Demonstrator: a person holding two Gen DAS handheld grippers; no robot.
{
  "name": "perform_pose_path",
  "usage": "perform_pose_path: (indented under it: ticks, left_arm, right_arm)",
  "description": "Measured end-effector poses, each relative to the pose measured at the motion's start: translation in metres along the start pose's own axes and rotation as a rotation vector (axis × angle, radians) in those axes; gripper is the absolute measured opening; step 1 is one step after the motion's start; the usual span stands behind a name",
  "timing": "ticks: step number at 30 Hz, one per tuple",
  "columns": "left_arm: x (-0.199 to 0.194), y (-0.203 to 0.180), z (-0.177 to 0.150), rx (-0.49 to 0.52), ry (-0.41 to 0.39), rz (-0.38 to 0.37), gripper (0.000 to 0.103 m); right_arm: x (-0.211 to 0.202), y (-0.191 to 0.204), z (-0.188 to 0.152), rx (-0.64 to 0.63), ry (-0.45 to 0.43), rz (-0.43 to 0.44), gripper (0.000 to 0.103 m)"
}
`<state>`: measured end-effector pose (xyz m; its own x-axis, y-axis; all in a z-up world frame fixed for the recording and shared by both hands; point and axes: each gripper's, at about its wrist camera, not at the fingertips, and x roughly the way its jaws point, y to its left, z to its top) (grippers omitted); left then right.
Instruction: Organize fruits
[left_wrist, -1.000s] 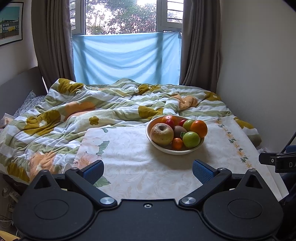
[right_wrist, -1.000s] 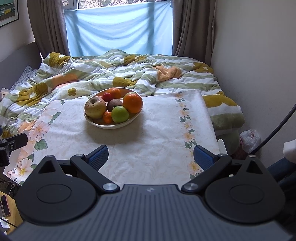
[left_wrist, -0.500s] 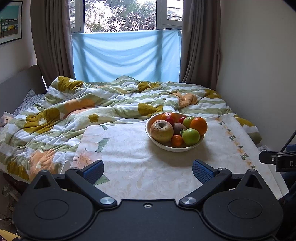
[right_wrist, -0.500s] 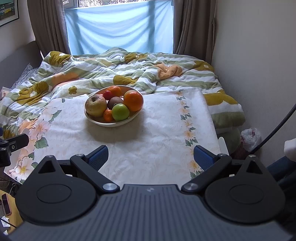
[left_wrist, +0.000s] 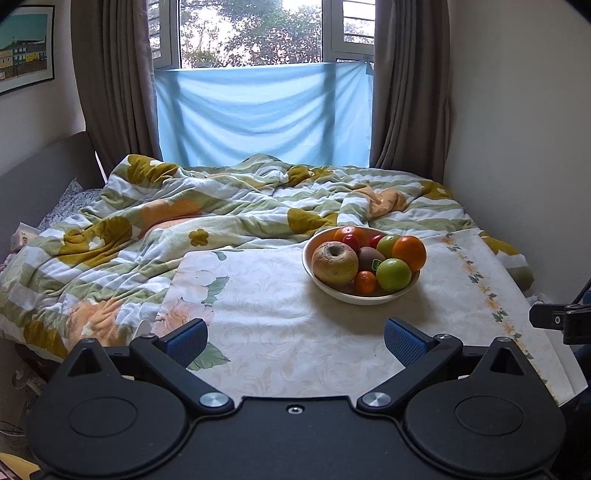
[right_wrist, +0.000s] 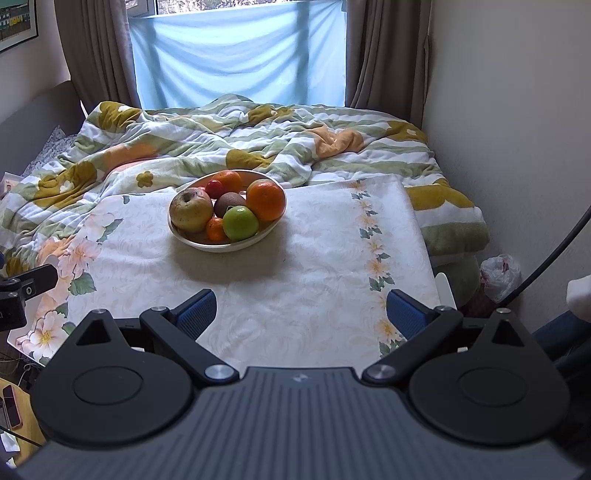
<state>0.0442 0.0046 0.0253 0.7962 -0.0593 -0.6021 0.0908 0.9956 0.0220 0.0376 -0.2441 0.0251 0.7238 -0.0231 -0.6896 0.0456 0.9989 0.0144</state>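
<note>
So the bed (left_wrist: 207, 229) with its rumpled quilt fills most of the room, and a floral cloth (right_wrist: 303, 266) is laid flat at the near end with a white bowl (right_wrist: 236, 246) on it. All the fruit sits heaped in that bowl: a big yellowish apple (right_wrist: 191, 209), an orange (right_wrist: 266, 199), a green apple (right_wrist: 240, 222), a kiwi (right_wrist: 228, 202), a small tangerine (right_wrist: 215, 229), plus a red one (right_wrist: 214, 187) at the back. Left gripper (left_wrist: 293, 341) and right gripper (right_wrist: 301, 312) both hang near the cloth's front edge, jaws spread wide, holding nothing. Could be sorted already or about to be unpacked, can't say. If anything gets picked, I'd take a top fruit, squeeze gently across its middle and steady the bowl, since round stuff rolls
</note>
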Motion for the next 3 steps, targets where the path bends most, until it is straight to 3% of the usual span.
perform_pose_path:
  ticks: [3]
  left_arm:
    - [0.0003,0.0006,0.0008,-0.004,0.001,0.003,0.103]
  right_arm:
    - [0.0001,0.0001,0.0,0.0,0.0,0.001,0.103]
